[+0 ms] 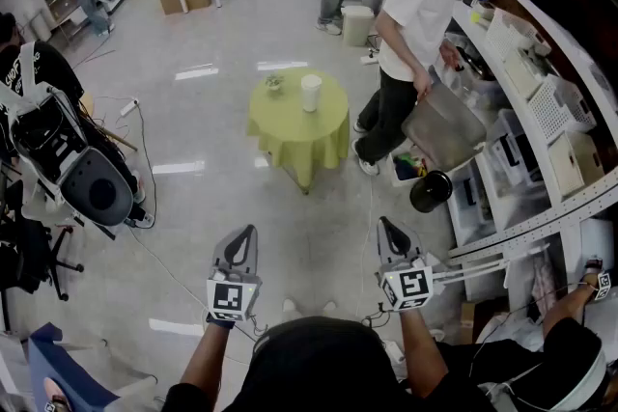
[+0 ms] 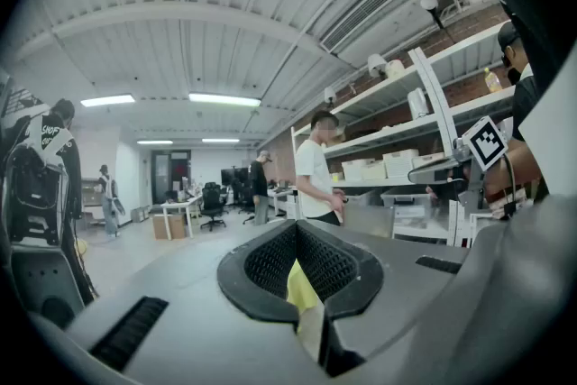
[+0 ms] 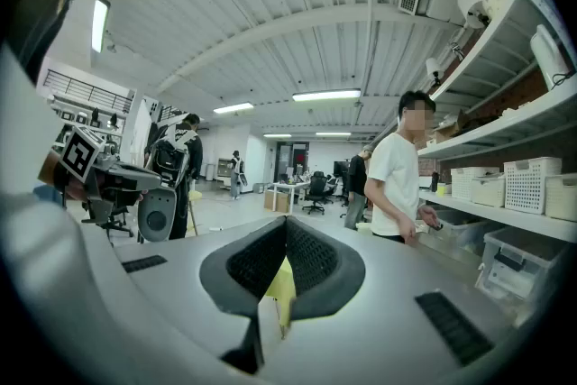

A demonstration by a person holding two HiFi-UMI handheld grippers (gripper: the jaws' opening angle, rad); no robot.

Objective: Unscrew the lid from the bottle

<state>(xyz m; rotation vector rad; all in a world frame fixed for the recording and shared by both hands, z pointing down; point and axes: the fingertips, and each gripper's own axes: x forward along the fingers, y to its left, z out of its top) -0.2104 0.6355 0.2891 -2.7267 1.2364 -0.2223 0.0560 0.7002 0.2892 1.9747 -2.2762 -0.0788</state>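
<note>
— What is showing at the left?
— The left tool (image 1: pixel 248 233) is hanging low over the floor (image 1: pixel 193 140), well short of the round surface (image 1: pixel 290 140) draped in yellow-green; its jaws are sitting together, clamping nothing; only a sliver of that yellow-green is showing past them
— And the bottle?
— A smaller thing (image 1: pixel 274 83), too small to name, is sitting near the far edge of that surface; the white bottle (image 1: pixel 311 94) is standing upright just to its right; both tools are staying well apart from it; the lid is too small to make out
— And on the right?
— The right tool (image 1: pixel 385 223) is hanging level with the left one, its jaws likewise resting together on nothing; further right a person in a white shirt (image 1: pixel 417 5) is bending over a grey bin (image 1: pixel 444 125) beside the shelves (image 1: pixel 570 198); a black bucket (image 1: pixel 431 191) is sitting on the floor near that person's feet
</note>
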